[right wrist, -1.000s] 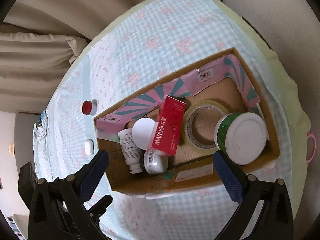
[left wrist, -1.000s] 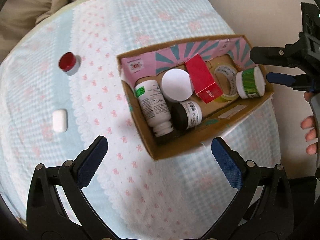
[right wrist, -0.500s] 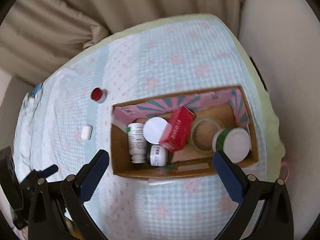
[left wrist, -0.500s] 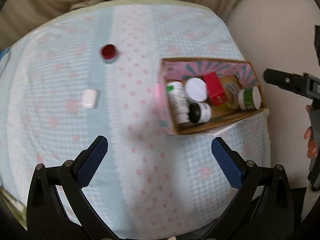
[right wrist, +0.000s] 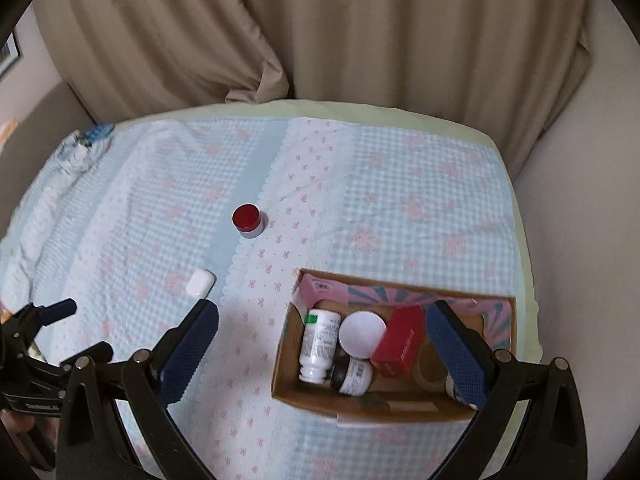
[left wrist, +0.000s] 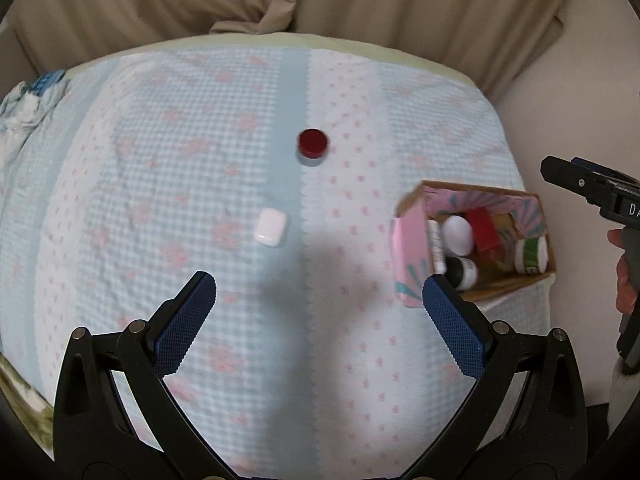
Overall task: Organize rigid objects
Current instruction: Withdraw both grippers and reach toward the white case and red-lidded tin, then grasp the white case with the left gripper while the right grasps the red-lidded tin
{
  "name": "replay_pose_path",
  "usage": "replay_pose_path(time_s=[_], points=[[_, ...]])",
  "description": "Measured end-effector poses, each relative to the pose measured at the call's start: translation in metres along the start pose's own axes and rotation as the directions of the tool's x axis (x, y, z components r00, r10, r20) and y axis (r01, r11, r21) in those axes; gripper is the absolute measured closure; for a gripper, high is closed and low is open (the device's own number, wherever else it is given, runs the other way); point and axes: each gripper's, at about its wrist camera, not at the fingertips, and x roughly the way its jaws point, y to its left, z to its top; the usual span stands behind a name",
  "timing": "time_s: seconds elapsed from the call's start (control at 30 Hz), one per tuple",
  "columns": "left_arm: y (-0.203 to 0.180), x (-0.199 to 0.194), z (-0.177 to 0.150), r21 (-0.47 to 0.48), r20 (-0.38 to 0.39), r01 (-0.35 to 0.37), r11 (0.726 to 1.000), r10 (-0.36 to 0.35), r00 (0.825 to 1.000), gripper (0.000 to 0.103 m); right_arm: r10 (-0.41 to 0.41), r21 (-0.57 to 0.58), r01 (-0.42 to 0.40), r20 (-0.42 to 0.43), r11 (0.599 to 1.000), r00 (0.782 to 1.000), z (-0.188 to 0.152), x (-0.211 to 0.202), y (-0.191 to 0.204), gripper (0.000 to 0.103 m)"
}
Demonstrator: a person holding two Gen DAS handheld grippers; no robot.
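Nearest to us, our left gripper [left wrist: 319, 294] hangs above the patterned cloth with its jaws spread wide and nothing between them; our right gripper [right wrist: 322, 330] is likewise spread and empty, held over the near end of the cardboard box [right wrist: 404, 410]. Neither touches anything.

Just beyond the right gripper, the box sits at the right side of the bed [right wrist: 400, 208], already holding a lying white bottle [right wrist: 320, 342], a white round lid [right wrist: 362, 334], a dark-capped small bottle [right wrist: 352, 372], a red carton [right wrist: 400, 344] and a green-labelled jar [left wrist: 530, 254] at its far end. A tape roll seems to lie under the carton, though we cannot be sure from here.

Ahead of the left gripper, two things are not yet packed: the small white case [left wrist: 271, 227], lying flat on the cloth, and, farther on, the red-capped jar [left wrist: 313, 143], standing upright. They are apart from each other and well apart from the box. At the far edge, beige curtains [right wrist: 360, 40] hang behind the bed.

We judge the sorting to be mostly done, and the step in hand to be the approach to the remaining loose things. The white case is the closer; the next move calls for lowering the left gripper so its jaws straddle the case, then closing on its sides. The case is smooth and low on soft bedding, so we should come down squarely to avoid pinching cloth.
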Motion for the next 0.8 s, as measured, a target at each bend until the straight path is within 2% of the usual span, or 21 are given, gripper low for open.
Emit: replay_pose_path(time_s=[0.2, 0.3, 0.53, 0.8], points=[[0.033, 0.039, 0.016, 0.027, -0.041, -0.024, 0.999, 0.025, 0.999, 0.000, 0.036, -0.031, -0.038, -0.044, 0.999, 0.998, 0.032, 0.040, 0.026, 0.000], [0.041, 0.068, 0.021, 0.057, -0.066, -0.046, 0.997, 0.050, 0.997, 0.001, 0.099, -0.035, -0.102, -0.061, 0.994, 0.993, 0.046, 0.066, 0.037, 0.000], [0.055, 0.148, 0.031, 0.083, -0.131, -0.049, 0.995, 0.060, 0.990, 0.005, 0.135, -0.137, -0.155, -0.146, 0.978, 0.980, 0.068, 0.154, 0.073, 0.000], [0.064, 0.221, 0.038, 0.093, -0.160, -0.027, 0.995, 0.042, 0.986, 0.010, 0.122, -0.251, -0.188, -0.258, 0.950, 0.959, 0.082, 0.256, 0.099, 0.000]])
